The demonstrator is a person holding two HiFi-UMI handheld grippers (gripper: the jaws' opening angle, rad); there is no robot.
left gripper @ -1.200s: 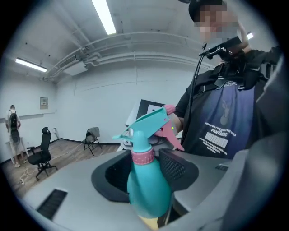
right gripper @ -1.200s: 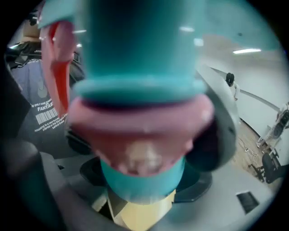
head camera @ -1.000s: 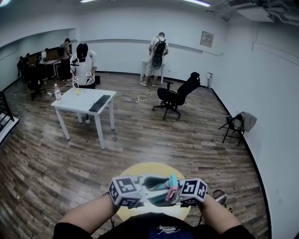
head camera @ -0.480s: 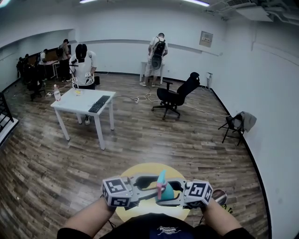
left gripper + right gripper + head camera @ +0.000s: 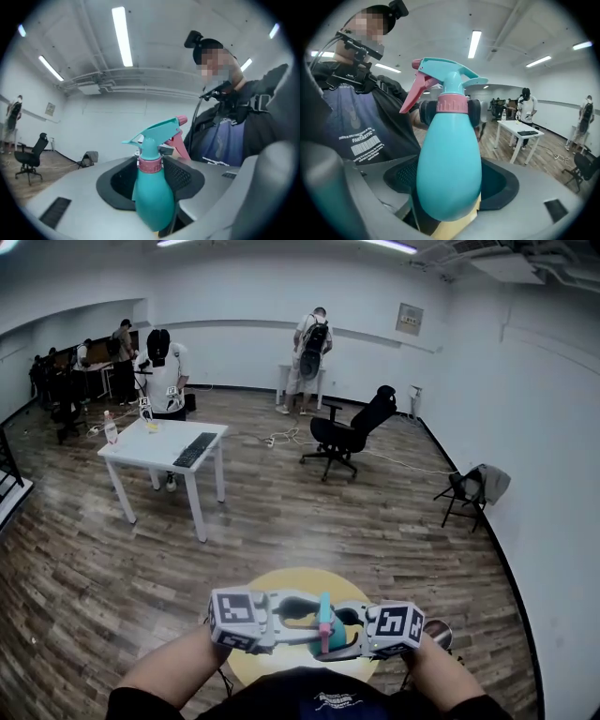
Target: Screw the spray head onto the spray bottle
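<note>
The fingers (image 5: 182, 174) of my left gripper (image 5: 150, 163) pinch the spray head (image 5: 157, 133) at its pink collar (image 5: 150, 165). In the right gripper view I see their black tips lying against both sides of that collar. They have just been easing a little wider, with the collar between them. The fingers (image 5: 396, 180) of my right gripper (image 5: 450, 161) stand wide and clamp the teal belly of the spray bottle (image 5: 449, 173), which fills the gap between their black pads. The spray head sits upright on the bottle's neck, with its pink trigger (image 5: 415, 93) turned toward my chest.

I hold the spray bottle in the air above the near half of the round yellow table (image 5: 281, 579). The left gripper hangs over that table's left side and the right gripper over its right side, and they face each other across the bottle. Far beyond the yellow table to the left stands a white table (image 5: 155, 444), and far beyond it to the right an office chair (image 5: 347, 432).

A second ago, in the head view, the spray head's teal top slanted toward the upper right. Half a second ago it slanted less, and now it runs straight up and down. The marker cubes (image 5: 239, 617) stand a touch further apart than they did then. Both grippers are above much the same part of the yellow table as before.
</note>
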